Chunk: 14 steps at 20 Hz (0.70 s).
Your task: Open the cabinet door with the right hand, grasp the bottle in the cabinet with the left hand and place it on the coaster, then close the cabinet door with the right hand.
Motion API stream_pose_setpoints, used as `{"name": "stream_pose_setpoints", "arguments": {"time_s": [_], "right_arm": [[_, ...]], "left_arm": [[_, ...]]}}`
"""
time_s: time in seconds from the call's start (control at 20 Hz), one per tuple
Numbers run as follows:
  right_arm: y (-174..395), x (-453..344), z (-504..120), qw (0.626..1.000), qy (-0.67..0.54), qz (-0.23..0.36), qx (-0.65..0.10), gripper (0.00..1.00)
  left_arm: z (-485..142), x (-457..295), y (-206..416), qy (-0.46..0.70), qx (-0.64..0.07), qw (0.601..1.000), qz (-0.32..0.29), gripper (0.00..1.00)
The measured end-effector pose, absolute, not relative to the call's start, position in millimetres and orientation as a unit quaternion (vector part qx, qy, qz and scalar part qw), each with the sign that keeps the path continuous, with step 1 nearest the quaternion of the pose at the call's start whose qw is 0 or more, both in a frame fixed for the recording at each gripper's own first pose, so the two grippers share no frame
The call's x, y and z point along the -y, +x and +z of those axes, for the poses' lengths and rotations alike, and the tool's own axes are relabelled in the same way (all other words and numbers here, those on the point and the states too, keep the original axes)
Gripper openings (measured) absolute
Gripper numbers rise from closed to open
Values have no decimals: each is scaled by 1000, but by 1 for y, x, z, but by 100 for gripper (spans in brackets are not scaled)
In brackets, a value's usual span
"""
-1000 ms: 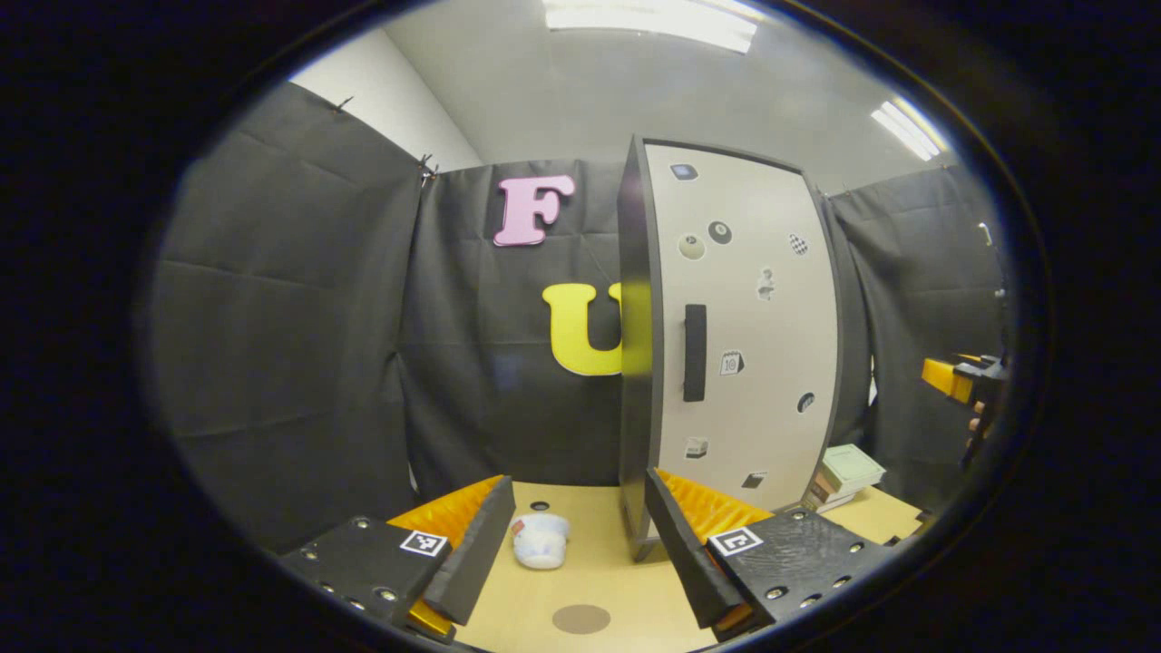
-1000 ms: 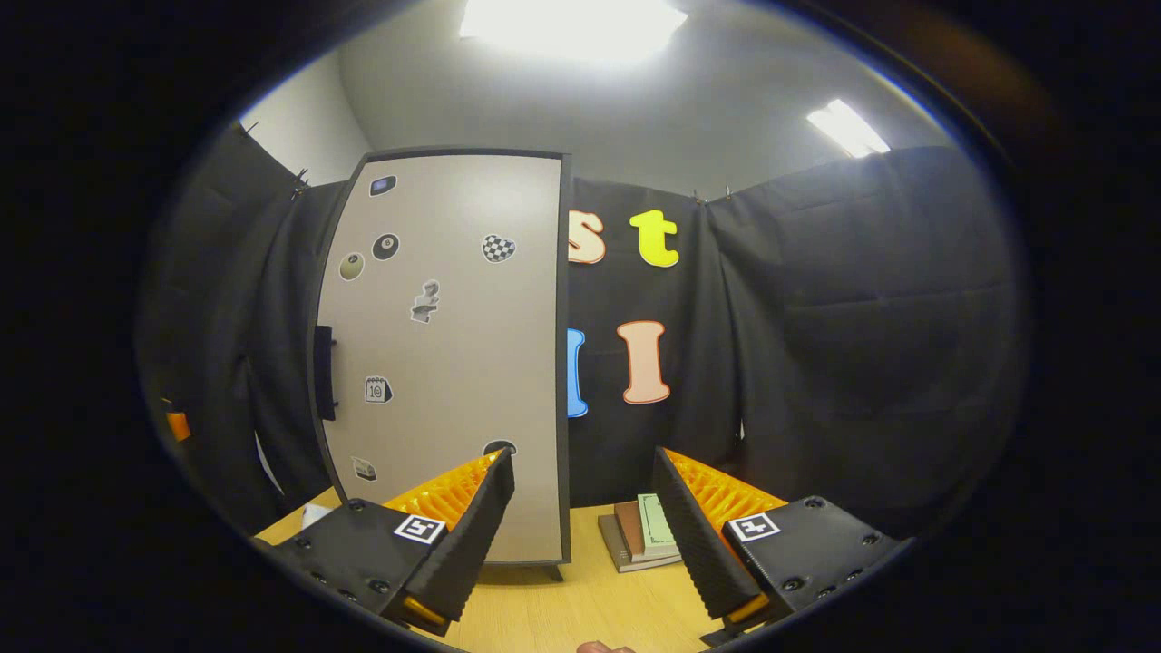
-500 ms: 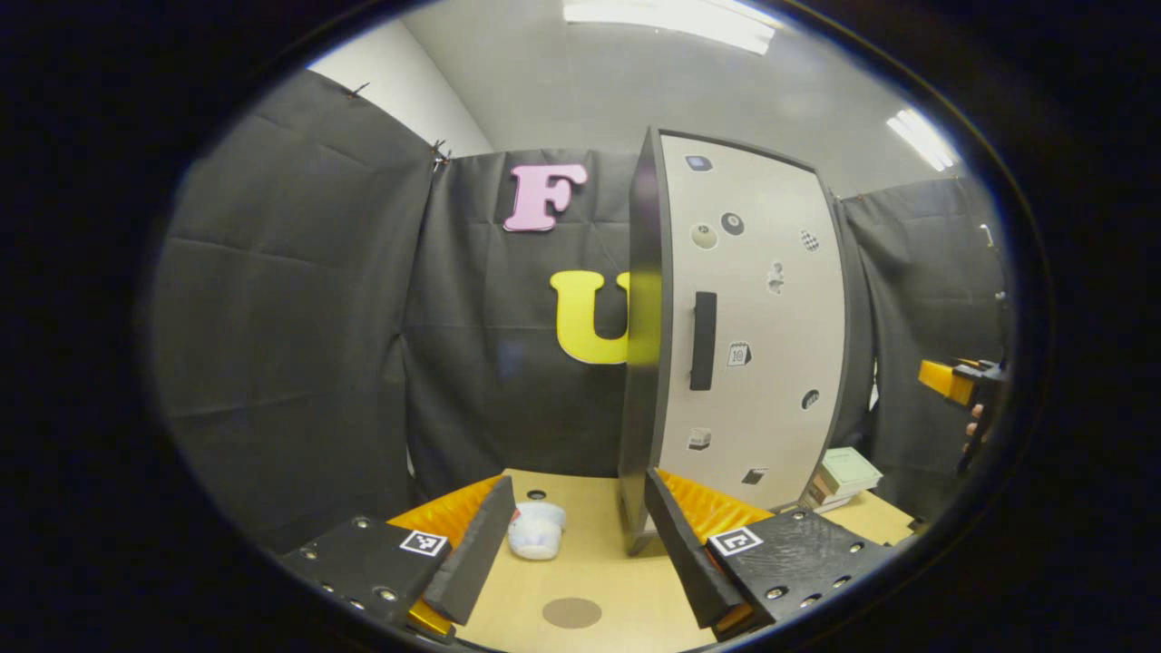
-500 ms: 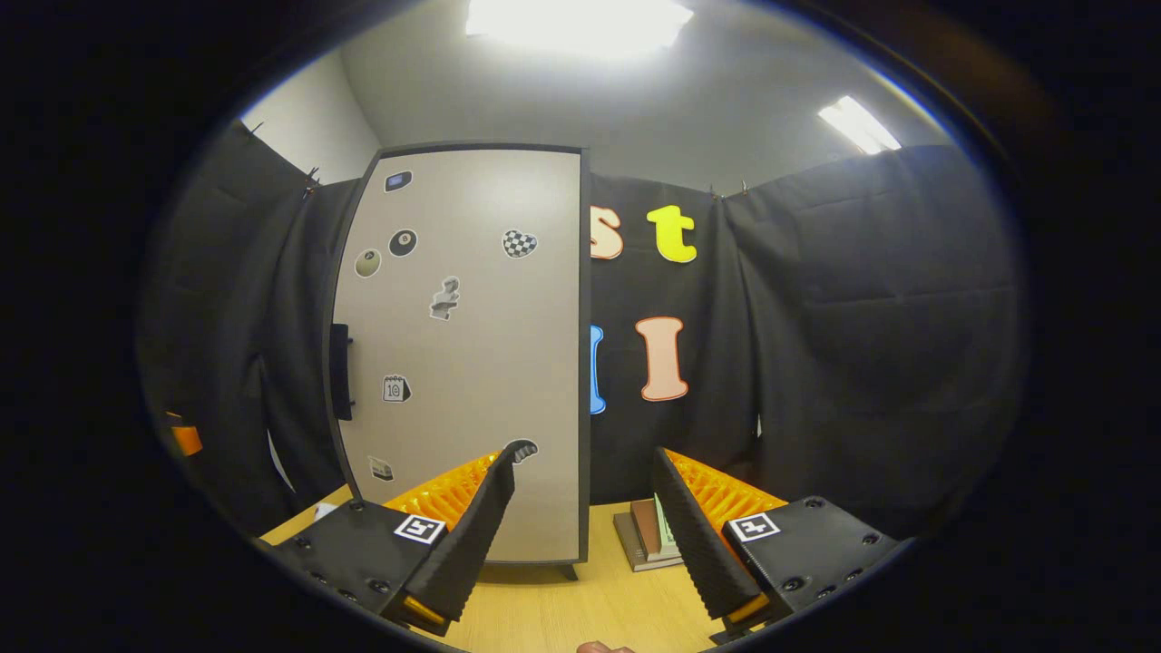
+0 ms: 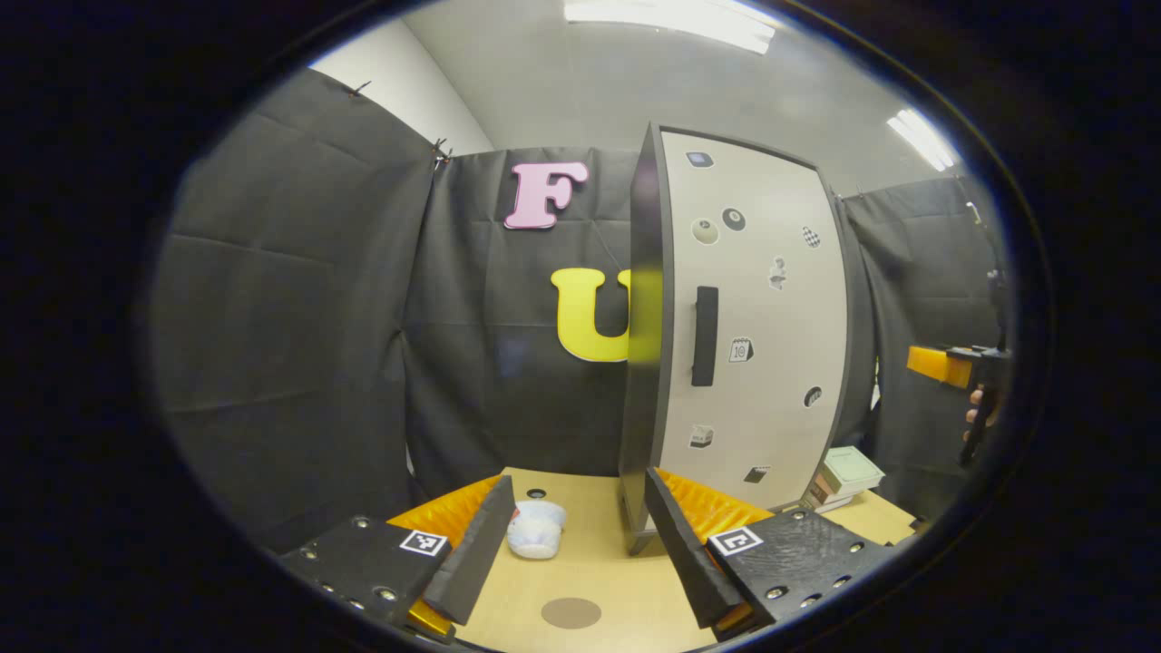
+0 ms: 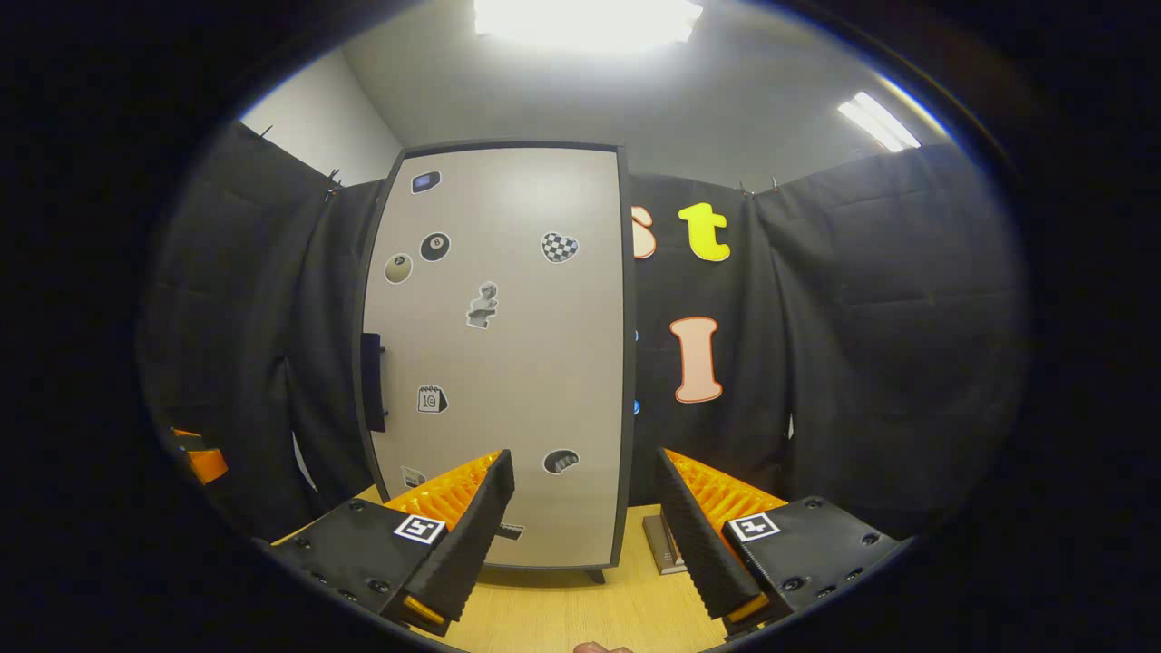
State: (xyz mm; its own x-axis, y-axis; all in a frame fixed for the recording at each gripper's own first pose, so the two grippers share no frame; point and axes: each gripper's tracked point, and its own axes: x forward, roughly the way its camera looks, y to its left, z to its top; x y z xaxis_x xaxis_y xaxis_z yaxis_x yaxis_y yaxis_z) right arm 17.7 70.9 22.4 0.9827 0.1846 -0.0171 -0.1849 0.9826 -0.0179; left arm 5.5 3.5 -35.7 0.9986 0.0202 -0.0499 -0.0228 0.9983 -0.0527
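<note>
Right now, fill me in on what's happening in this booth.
A person holds a tool in each hand, facing a tall cabinet on a wooden table. The cabinet door is closed, its dark handle untouched. The left tool and the right tool are both open and empty, short of the cabinet. A round coaster lies on the table near the left tool, with a white crumpled object behind it. Nothing is opened yet.

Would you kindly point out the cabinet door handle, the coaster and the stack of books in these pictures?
cabinet door handle [image 5: 704, 336]: left gripper view, middle of the dark vertical bar.
coaster [image 5: 571, 613]: left gripper view, centre of the brown disc on the table.
stack of books [image 5: 845, 471]: left gripper view, cover of the top book.
</note>
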Motion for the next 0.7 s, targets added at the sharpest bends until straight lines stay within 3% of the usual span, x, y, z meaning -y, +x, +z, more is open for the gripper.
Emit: {"name": "stream_pose_setpoints", "arguments": {"time_s": [0.15,0.2,0.45,0.5,0.55,0.7], "right_arm": [[27,-98,37,993,-10,121,-4,93],[29,-109,42,991,-8,131,-4,97],[44,-159,59,985,-9,173,1,98],[47,-168,62,984,-9,181,1,94],[50,-178,65,982,-9,186,2,98],[61,-208,72,979,-8,203,2,98]], "left_arm": [[-44,-7,4,-27,-32,999,14,89],[-47,-9,3,-27,-35,999,16,89],[-59,-22,-4,-44,-43,998,32,89],[-63,-25,-6,-47,-45,997,35,89],[-66,-29,-8,-50,-47,997,38,89],[-78,-41,-14,-54,-54,996,56,89]]}}
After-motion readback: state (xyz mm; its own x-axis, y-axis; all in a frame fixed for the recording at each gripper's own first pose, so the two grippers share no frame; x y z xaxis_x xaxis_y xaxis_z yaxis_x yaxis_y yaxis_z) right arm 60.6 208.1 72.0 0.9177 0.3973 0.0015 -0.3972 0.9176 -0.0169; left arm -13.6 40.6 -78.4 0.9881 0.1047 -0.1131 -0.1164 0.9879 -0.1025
